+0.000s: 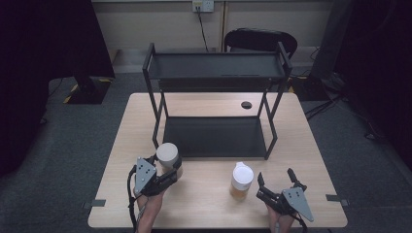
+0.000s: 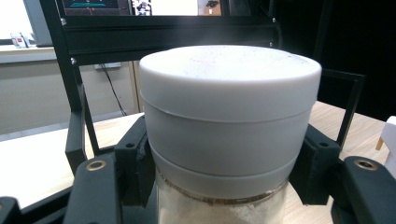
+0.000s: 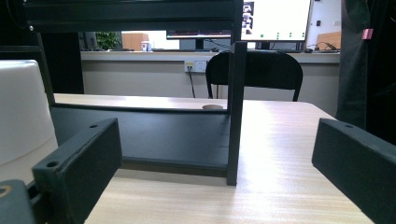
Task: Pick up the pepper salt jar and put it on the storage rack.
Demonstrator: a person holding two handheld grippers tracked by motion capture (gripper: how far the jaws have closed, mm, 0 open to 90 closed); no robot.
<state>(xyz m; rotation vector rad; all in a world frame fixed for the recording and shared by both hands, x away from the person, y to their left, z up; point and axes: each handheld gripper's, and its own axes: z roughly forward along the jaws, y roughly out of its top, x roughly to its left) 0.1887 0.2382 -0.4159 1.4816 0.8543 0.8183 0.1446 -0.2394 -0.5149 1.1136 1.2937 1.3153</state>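
Jar lid looms close; high view adds second jar.

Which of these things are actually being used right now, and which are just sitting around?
In use:
- grey-lidded jar, clamped in the left gripper
- black two-level shelf, probably where it's headed

Just sitting there:
- white-lidded jar, beside the open right gripper
- black chair behind the table

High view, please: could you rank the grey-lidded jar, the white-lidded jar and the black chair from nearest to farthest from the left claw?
1. Grey-lidded jar: gripped in the left claw, front left.
2. White-lidded jar: standing on the table, front centre-right.
3. Black chair: beyond the table's far edge.
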